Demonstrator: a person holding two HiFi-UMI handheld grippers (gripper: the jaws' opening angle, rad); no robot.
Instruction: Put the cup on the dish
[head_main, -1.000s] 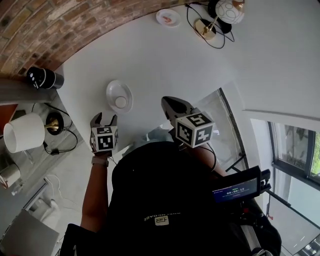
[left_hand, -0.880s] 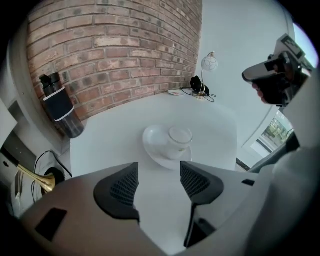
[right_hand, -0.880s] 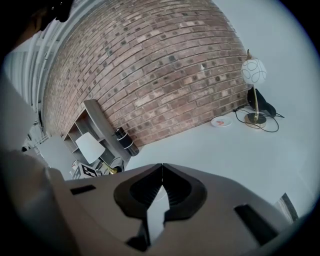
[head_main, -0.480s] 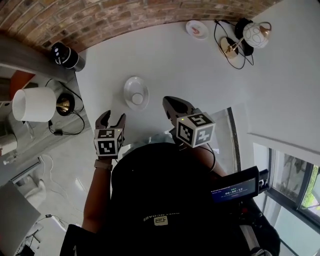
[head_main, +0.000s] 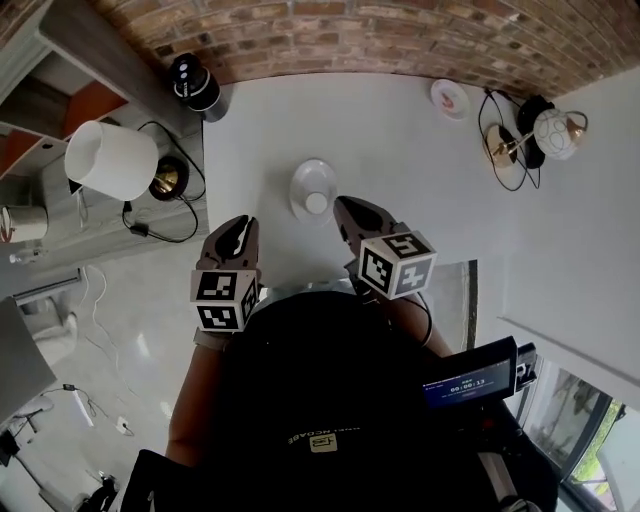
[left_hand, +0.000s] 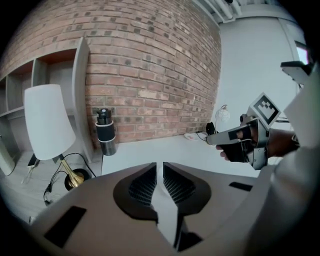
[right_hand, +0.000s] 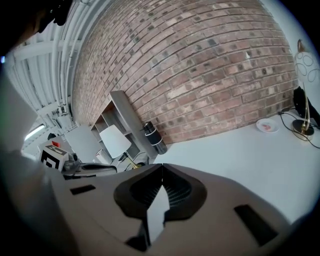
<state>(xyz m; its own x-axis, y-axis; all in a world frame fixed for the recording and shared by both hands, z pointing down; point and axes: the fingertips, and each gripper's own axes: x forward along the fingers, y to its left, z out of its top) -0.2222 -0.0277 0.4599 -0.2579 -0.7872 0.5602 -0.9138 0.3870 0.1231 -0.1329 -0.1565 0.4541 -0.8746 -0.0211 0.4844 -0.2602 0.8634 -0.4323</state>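
A white dish (head_main: 303, 176) lies on the white table, and a small white cup (head_main: 317, 203) stands on it. In the head view my left gripper (head_main: 240, 222) hovers to the dish's left, over the table's left edge. Its jaws are closing, only a thin slit shows between them, and nothing is in it (left_hand: 160, 165). My right gripper (head_main: 343, 205) is shut and empty, its tip just right of the cup. The right gripper's own view (right_hand: 161, 167) shows its tips touching. From the left gripper view, the right gripper (left_hand: 215, 140) is seen held in a hand.
A black cylinder (head_main: 195, 82) stands at the table's back left corner by the brick wall. A white-shaded lamp (head_main: 110, 160) sits on the lower shelf to the left. At the back right are a small plate (head_main: 450, 98) and a brass globe lamp (head_main: 555, 132) with cables.
The left gripper's jaws have gone from wide open to almost together. The head has turned, so the dish and wall now sit more to the centre and right.
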